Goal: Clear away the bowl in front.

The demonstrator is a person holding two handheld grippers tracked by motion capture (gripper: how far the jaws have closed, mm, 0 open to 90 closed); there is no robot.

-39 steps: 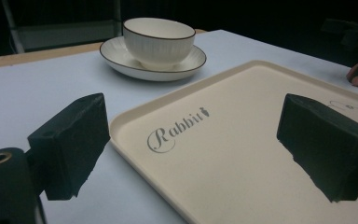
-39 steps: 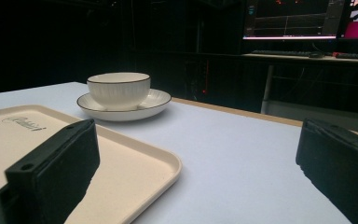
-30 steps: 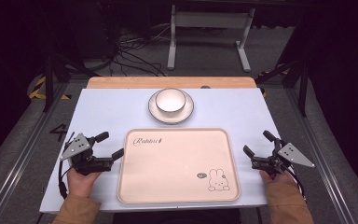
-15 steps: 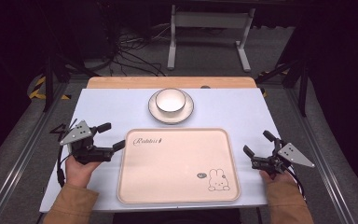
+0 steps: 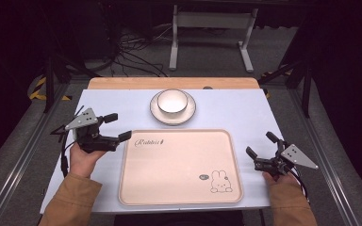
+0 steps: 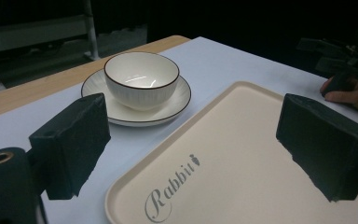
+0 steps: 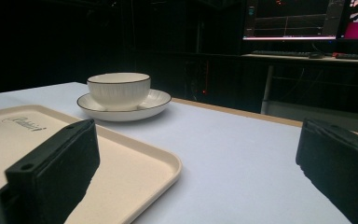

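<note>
I see a pale blue table [image 5: 240,110] carrying a beige rabbit tray [image 5: 179,165] near me, saucer [image 5: 172,111] with bowl [image 5: 172,100] beyond it.

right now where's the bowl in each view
High view: bowl top centre, on its saucer, beyond the tray.
Left gripper view: upper left of centre.
Right gripper view: left of centre.
Shared landmark: the tray's printed word, just short of the saucer.

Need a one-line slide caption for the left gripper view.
Open left tool above the tray's corner, facing bowl on saucer.
</note>
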